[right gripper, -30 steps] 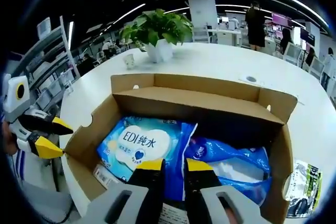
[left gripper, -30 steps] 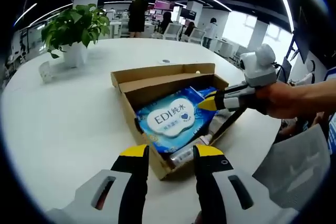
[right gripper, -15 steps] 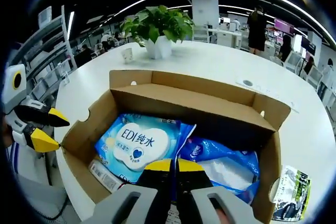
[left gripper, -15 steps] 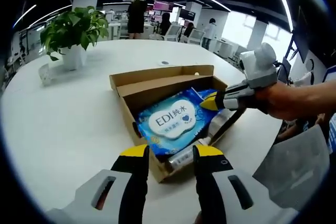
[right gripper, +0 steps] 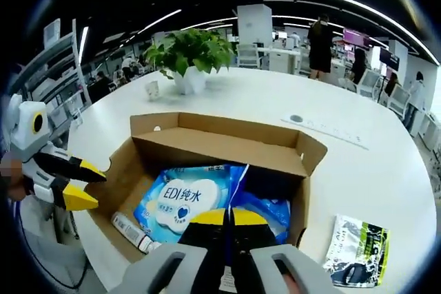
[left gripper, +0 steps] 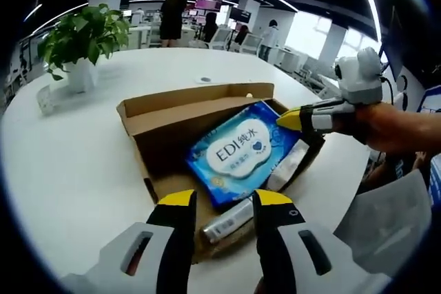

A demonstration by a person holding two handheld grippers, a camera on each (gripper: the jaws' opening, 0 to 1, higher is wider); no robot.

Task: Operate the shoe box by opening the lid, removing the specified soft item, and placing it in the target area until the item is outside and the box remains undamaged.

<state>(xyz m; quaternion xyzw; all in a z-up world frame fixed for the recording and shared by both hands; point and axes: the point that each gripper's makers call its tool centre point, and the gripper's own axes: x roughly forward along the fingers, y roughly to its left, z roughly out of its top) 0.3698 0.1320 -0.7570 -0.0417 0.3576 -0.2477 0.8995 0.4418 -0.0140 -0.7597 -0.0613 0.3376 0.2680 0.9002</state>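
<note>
With your right hand-held gripper (right gripper: pixel 229 215) clamped on the wipes pack's (right gripper: pixel 185 196) edge above the open shoe box (right gripper: pixel 207 144), your left hand-held gripper (left gripper: pixel 219 201) hovering open, lift straight, clearing the cardboard walls.

Above the open shoe box (right gripper: pixel 207 149) I see free air, but its walls block any sideways approach. My right gripper (right gripper: pixel 229 219) and the wipes pack (right gripper: pixel 182 197) crowd the opening. Bare white table (left gripper: pixel 76 163) lies free on my left; a plant (left gripper: pixel 81 36) stands well beyond.
</note>
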